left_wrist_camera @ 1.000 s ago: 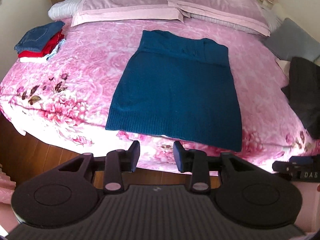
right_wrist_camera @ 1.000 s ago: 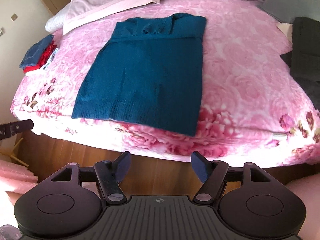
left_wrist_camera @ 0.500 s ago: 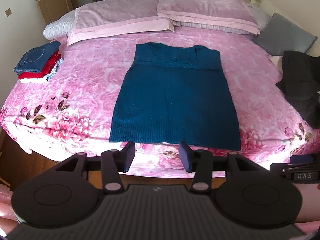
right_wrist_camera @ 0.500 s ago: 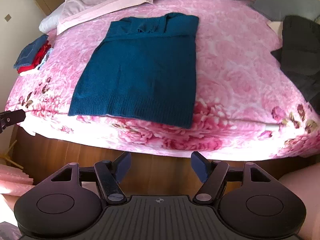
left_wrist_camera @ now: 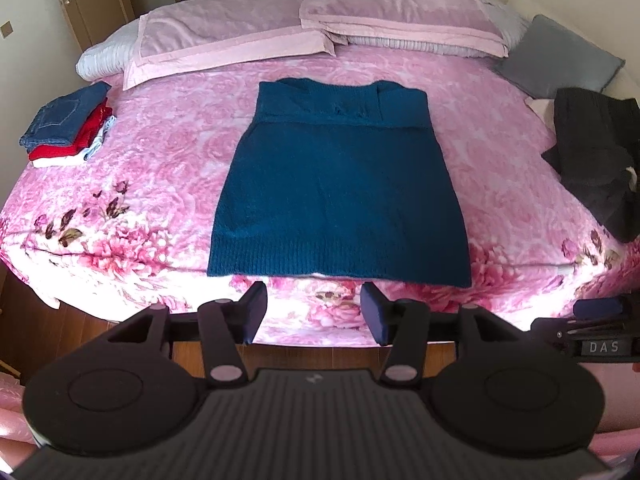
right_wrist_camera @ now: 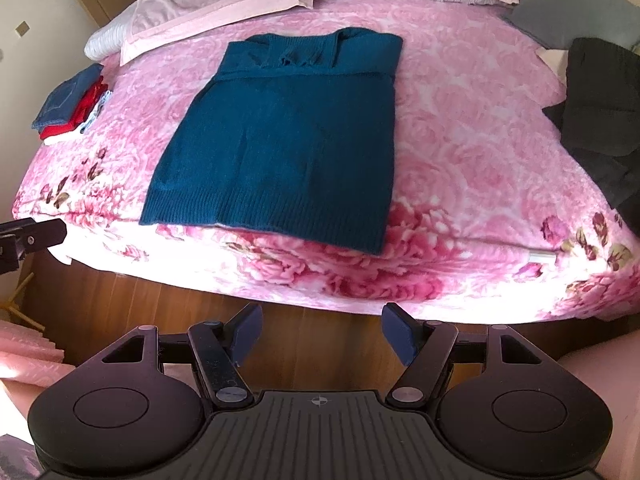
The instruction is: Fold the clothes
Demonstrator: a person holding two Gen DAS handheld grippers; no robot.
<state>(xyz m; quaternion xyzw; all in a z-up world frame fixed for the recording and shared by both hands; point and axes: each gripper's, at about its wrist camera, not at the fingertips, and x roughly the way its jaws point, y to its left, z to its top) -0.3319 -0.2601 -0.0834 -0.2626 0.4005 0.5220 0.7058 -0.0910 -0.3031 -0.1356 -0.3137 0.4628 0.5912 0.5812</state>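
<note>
A teal knitted sweater (left_wrist_camera: 340,192) lies flat on the pink flowered bed (left_wrist_camera: 160,184), sleeves folded in, its ribbed hem at the near bed edge. It also shows in the right wrist view (right_wrist_camera: 280,140). My left gripper (left_wrist_camera: 314,312) is open and empty, just short of the hem's middle. My right gripper (right_wrist_camera: 322,334) is open and empty, held back over the wooden floor, below and in front of the bed edge.
A stack of folded clothes (left_wrist_camera: 68,126), jeans on top, sits at the bed's left. A dark garment (left_wrist_camera: 600,160) lies crumpled at the right. Pillows (left_wrist_camera: 312,28) and a grey cushion (left_wrist_camera: 560,60) line the far side. Wooden floor (right_wrist_camera: 200,308) lies before the bed.
Both grippers have drawn back and risen a little, so more of the bed shows. The left gripper's jaws have opened wider. The sweater has not moved.
</note>
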